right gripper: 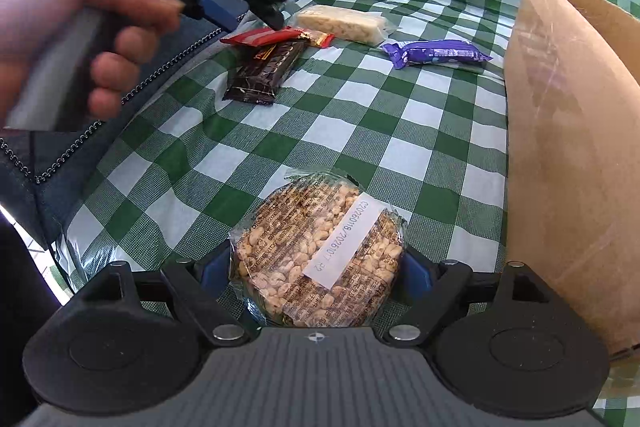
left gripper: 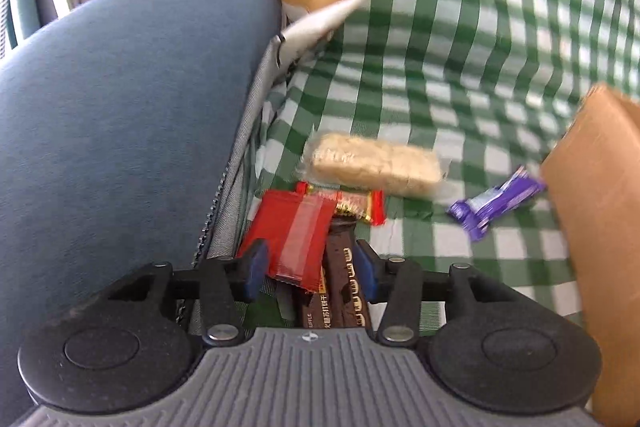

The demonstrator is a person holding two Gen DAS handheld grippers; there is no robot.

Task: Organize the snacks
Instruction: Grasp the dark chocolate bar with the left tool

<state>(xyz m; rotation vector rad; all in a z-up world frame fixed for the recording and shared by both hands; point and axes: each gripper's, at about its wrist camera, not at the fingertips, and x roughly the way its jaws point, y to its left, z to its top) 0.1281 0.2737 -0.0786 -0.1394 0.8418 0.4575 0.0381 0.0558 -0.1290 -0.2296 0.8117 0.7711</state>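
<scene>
While the snacks lie scattered on the green checked cloth [right gripper: 360,131], the step in hand reads as picking them up for sorting.

Right tongs [right gripper: 316,273]: spread wide around the round puffed-grain cake [right gripper: 320,251]; pads sit at its wrapper edges, and I judge it gripped.

Left tongs [left gripper: 310,269]: half open over the red packet [left gripper: 294,239] and dark chocolate bar [left gripper: 346,283]; nothing is pinched.

Doing it well: centre the left pads on one packet only, since red overlaps brown; close gently on the crinkly wrappers.

Likely target: the cardboard box [right gripper: 568,163], just right of the snacks.

Also waiting: pale rice bar [left gripper: 376,165], purple packet [left gripper: 496,201].

Only the right view shows: the hand [right gripper: 80,39] holding the left tool, the grain cake.

Only the left view shows: the gap between the left pads, the blue cushion [left gripper: 128,115].
</scene>
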